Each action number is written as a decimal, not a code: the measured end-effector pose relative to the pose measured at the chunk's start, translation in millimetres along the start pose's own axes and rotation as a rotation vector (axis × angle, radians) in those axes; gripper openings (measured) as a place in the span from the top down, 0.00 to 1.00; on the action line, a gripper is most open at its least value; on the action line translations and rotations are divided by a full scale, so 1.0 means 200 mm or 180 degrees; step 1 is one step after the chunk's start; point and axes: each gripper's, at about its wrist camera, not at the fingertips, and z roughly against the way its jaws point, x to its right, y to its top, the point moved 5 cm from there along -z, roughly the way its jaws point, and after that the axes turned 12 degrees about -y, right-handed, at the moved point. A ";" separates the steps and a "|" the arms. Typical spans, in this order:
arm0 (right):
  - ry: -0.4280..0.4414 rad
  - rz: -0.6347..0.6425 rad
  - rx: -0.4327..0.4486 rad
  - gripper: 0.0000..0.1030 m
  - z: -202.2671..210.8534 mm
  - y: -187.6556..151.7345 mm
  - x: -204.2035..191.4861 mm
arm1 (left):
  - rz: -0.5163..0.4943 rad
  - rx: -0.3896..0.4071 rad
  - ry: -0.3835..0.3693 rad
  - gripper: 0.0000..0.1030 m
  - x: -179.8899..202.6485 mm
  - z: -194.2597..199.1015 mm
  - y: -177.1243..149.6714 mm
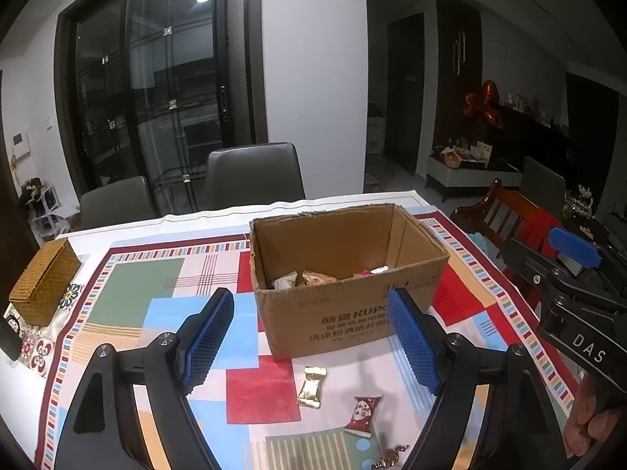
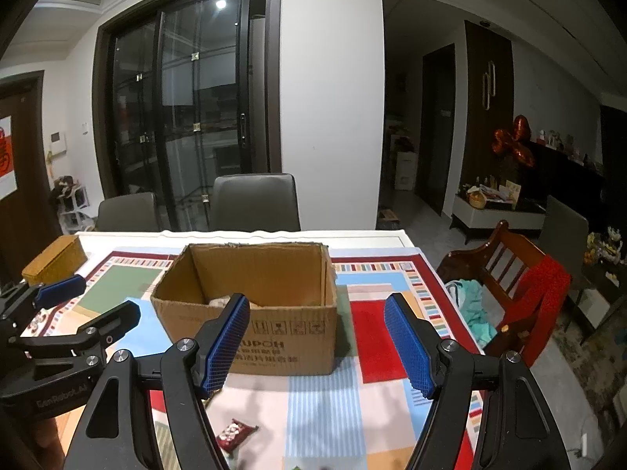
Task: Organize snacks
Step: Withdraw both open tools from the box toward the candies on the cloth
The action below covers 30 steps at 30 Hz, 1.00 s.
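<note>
An open cardboard box stands mid-table with several wrapped snacks inside. On the cloth in front of it lie a gold packet, a red packet and a twisted brown candy. My left gripper hovers open above these loose snacks with nothing between its blue pads; in the right wrist view it shows at the left edge. My right gripper is open too and empty, in front of the box; the left wrist view catches it at the right edge.
A patterned tablecloth covers the table. A woven lidded basket sits at the far left. Grey chairs stand behind the table, and a wooden chair with red cloth is to the right.
</note>
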 end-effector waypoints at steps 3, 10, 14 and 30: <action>-0.0021 -0.0004 -0.0030 0.30 0.01 -0.03 0.00 | -0.0011 -0.0013 -0.0024 0.21 0.00 0.01 -0.03; -0.0062 -0.0022 -0.0160 0.30 0.02 -0.12 -0.03 | -0.0052 -0.0049 -0.0046 0.22 -0.02 0.01 -0.08; -0.0066 -0.0030 -0.0235 0.30 0.02 -0.17 -0.07 | -0.0069 -0.0097 -0.0073 0.22 -0.05 0.01 -0.11; -0.0139 -0.0073 -0.0588 0.30 -0.02 -0.39 -0.26 | -0.0237 -0.0379 -0.0335 0.22 -0.15 -0.12 -0.27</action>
